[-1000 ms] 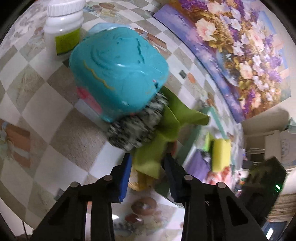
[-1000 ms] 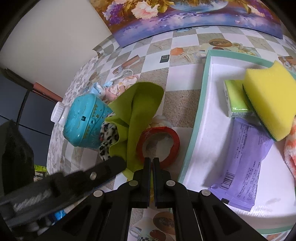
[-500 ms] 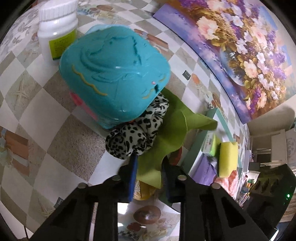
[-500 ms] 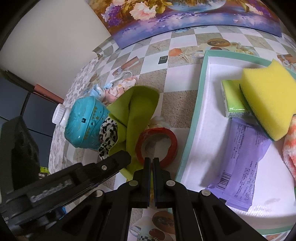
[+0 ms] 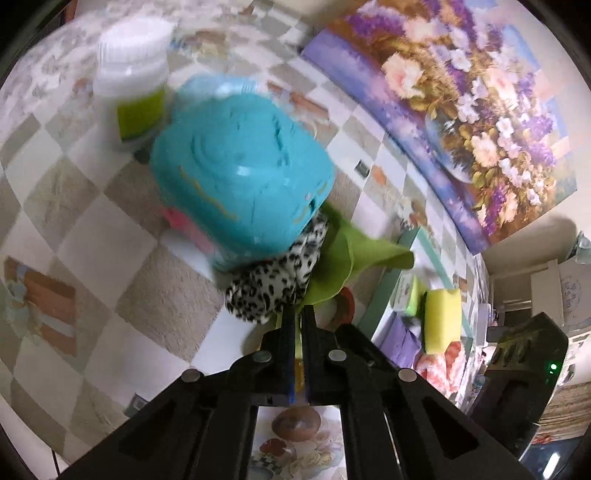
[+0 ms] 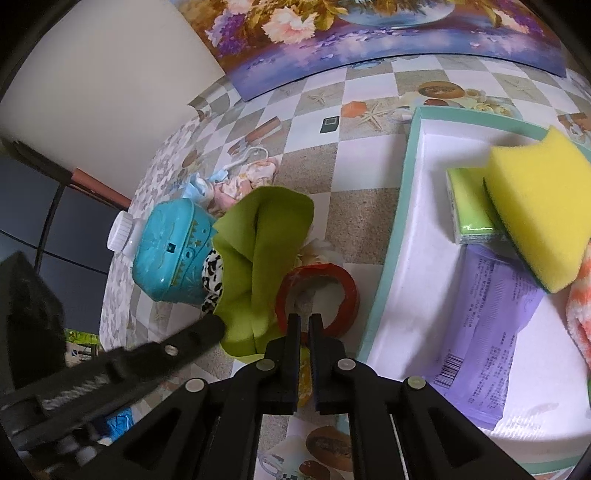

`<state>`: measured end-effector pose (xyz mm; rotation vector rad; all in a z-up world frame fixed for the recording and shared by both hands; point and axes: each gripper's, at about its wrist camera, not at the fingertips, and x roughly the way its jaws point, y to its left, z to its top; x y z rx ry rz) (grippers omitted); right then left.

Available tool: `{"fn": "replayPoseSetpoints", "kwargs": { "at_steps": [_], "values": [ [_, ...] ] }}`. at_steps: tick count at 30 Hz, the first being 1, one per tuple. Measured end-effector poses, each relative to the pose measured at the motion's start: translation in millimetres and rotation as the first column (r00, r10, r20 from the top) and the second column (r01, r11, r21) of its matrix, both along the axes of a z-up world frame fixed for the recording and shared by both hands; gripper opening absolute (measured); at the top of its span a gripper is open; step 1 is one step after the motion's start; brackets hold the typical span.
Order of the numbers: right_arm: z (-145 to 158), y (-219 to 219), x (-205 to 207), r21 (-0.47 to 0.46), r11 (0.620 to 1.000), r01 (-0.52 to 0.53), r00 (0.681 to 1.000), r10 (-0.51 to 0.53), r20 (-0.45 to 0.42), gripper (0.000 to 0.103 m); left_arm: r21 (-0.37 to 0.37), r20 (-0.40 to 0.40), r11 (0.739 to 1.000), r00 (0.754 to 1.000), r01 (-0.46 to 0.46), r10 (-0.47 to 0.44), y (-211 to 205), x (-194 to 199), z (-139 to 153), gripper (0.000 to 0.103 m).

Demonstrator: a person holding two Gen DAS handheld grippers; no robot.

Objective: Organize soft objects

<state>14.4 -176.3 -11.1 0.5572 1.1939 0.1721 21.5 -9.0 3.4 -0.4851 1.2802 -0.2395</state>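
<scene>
My left tongs (image 5: 299,317) pinch the green cloth (image 5: 343,258) at twelve o'clock. My right tongs (image 6: 303,325) are closed on nothing.

Soft goods and hard goods on the counter (image 6: 362,206), counted by kind.

Cloths: one green cloth (image 6: 266,236), one leopard-print cloth (image 5: 275,284), one orange-and-white fluffy cloth (image 6: 580,314), one pale pink-and-blue bundle (image 6: 236,181). Sponges: one yellow sponge (image 6: 543,206). Packets: one purple packet (image 6: 487,302), one light green pack (image 6: 467,206). Hard things: one turquoise box (image 6: 170,251), one white bottle (image 5: 129,96), one red tape roll (image 6: 317,295), one tray (image 6: 388,273), one flower painting (image 6: 369,33). Hand-held grippers: two.
</scene>
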Motion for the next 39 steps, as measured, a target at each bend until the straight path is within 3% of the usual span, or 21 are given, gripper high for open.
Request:
{"fn": "replayPoseSetpoints", "kwargs": {
  "at_steps": [4, 10, 17, 23, 26, 28, 39],
  "values": [
    [0.6, -1.3, 0.2, -0.018, 1.000, 0.010, 1.000, -0.010, -0.001, 0.028, 0.002, -0.018, 1.000, 1.000, 0.010, -0.010, -4.6, 3.2, -5.2, 0.002],
    [1.5, -3.4, 0.1, -0.020, 1.000, 0.017, 1.000, -0.017, 0.000, 0.028, 0.040, -0.027, 0.999, 0.999, 0.020, -0.019, -8.5, 5.9, -9.6, 0.003],
    [1.5, -8.1, -1.7, -0.012, 0.999, 0.035, 0.999, -0.035, -0.005, 0.028, 0.096, -0.049, 0.993, 0.997, 0.063, -0.058, -19.7, 7.7, -17.6, 0.010],
    [1.6, -11.4, -2.1, -0.005, 0.999, 0.049, 0.999, -0.049, -0.006, 0.029, 0.082, -0.071, 0.994, 0.995, 0.074, -0.068, -20.9, 8.4, -28.2, 0.007],
    [2.3, -11.7, -1.9, -0.006, 0.999, 0.051, 0.999, -0.051, -0.003, 0.029, 0.036, -0.084, 0.996, 0.993, 0.084, -0.081, -22.0, 8.2, -30.6, 0.002],
    [3.3, -12.9, -2.7, -0.005, 0.998, 0.056, 0.998, -0.056, 0.000, 0.028, -0.040, -0.083, 0.996, 0.993, 0.075, -0.078, -18.0, 7.0, -27.6, 0.002],
    [24.9, -28.0, -5.9, 0.025, 0.993, 0.111, 0.992, -0.113, 0.063, 0.028, -0.218, 0.085, 0.974, 0.996, 0.058, -0.040, -0.6, 3.0, 18.9, 0.001]
  ]
}}
